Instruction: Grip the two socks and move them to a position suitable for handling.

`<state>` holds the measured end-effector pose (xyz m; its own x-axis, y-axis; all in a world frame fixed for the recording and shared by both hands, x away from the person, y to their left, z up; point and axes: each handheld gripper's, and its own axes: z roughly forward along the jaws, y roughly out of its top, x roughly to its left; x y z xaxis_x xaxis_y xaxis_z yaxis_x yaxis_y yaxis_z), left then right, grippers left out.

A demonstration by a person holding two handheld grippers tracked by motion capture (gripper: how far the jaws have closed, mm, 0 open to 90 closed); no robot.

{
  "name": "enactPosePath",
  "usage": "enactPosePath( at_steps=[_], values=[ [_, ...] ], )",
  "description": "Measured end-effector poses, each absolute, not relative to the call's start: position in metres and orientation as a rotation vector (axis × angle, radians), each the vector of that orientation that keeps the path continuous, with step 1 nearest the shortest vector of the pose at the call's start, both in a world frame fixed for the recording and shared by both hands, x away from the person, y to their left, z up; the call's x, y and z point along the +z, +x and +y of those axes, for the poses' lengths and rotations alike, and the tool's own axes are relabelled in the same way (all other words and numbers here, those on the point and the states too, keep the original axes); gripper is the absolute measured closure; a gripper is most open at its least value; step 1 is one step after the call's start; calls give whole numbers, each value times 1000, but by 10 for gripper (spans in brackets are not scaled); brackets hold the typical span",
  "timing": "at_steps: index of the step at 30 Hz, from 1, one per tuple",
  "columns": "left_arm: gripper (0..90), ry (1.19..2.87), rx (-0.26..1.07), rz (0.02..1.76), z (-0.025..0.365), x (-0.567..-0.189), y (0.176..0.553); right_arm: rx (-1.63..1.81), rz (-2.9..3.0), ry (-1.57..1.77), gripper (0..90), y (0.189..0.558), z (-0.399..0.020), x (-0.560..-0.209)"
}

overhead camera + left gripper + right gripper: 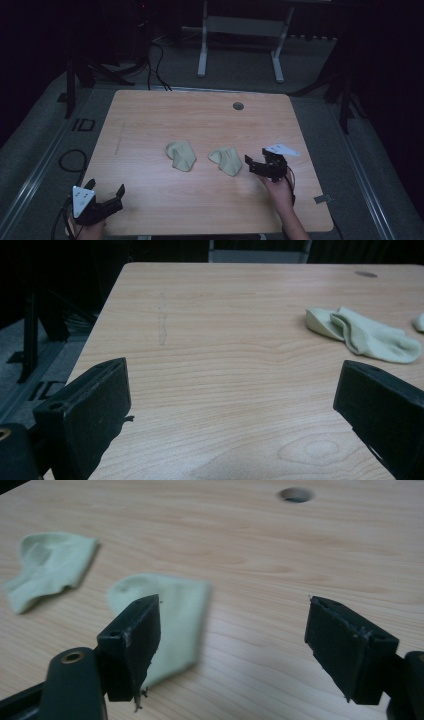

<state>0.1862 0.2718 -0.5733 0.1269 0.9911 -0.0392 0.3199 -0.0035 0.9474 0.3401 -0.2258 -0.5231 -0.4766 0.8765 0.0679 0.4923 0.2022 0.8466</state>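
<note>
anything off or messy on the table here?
Nothing damaged or spilled. The two pale green socks lie crumpled rather than flat: the left sock folded over itself, the right sock bunched beside the right tool, whose jaws stand open. A faint pencil-like mark runs along the table.

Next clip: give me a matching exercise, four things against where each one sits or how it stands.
Things:
1. left sock
2. right sock
3. left gripper
4. round hole

Places or states:
A. near the table's far edge
B. just beside the right gripper
C. open, at the near left corner
D. near the table's middle, apart from both grippers

Pairs: 1-D, 2-B, 3-C, 4-A
</note>
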Motion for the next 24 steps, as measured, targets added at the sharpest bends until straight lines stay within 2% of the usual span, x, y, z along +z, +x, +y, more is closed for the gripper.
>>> enactPosePath(
  at_steps=[6, 17, 18, 20, 22, 23, 24],
  values=[
    [17, 1491, 924, 1346, 271, -573, 186, 1170, 2135, 1240, 260, 353, -187, -535],
    [17, 1503, 916, 1340, 269, -575, 188, 1018, 2257, 1215, 386, 381, -143, -561],
    [17, 1503, 912, 1338, 269, -575, 188, 991, 2268, 1214, 439, 383, -141, -564],
    [17, 1501, 917, 1341, 269, -575, 187, 957, 2251, 1171, 476, 380, -137, -568],
    [17, 1499, 909, 1339, 270, -575, 187, 959, 2246, 1157, 625, 378, -135, -568],
    [17, 1499, 913, 1342, 269, -575, 186, 953, 2252, 1141, 672, 377, -133, -568],
    [17, 1499, 910, 1340, 270, -575, 186, 943, 2256, 1127, 773, 377, -132, -567]
  ],
)
